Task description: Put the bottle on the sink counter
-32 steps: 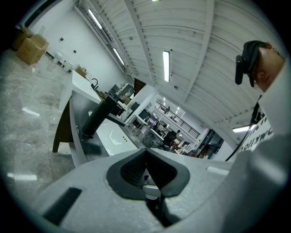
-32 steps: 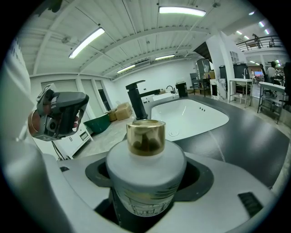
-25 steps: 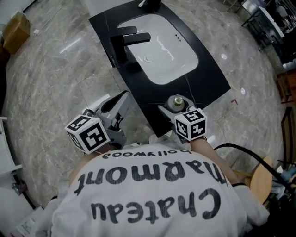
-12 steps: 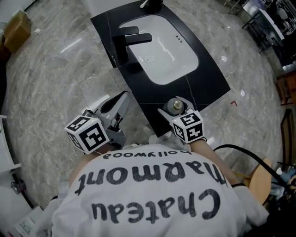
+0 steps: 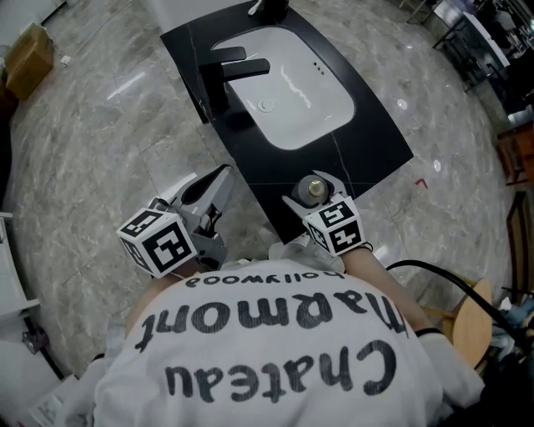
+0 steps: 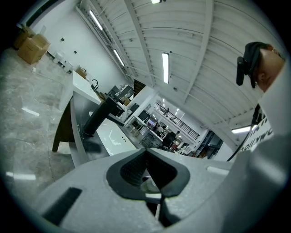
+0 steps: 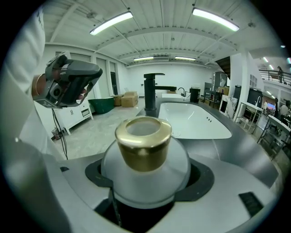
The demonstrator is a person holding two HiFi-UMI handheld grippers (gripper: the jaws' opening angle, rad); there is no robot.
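My right gripper (image 5: 310,193) is shut on a frosted white bottle (image 7: 144,175) with a gold cap (image 7: 142,143), held upright between the jaws. In the head view the bottle (image 5: 314,190) hangs over the near end of the black sink counter (image 5: 371,125). The white basin (image 5: 288,87) and black tap (image 5: 227,73) lie beyond it. My left gripper (image 5: 219,180) is held over the marble floor, left of the counter. Its jaws stand closed with nothing between them, as the left gripper (image 6: 146,175) view shows.
A dark object (image 5: 271,8) stands at the counter's far end. A cardboard box (image 5: 30,48) sits on the floor at far left. A black cable (image 5: 442,279) and a wooden stool (image 5: 471,321) are at my right. Shelving (image 5: 484,33) stands at top right.
The right gripper with the bottle has shifted slightly left and forward over the counter's near end. The left gripper has stayed still.
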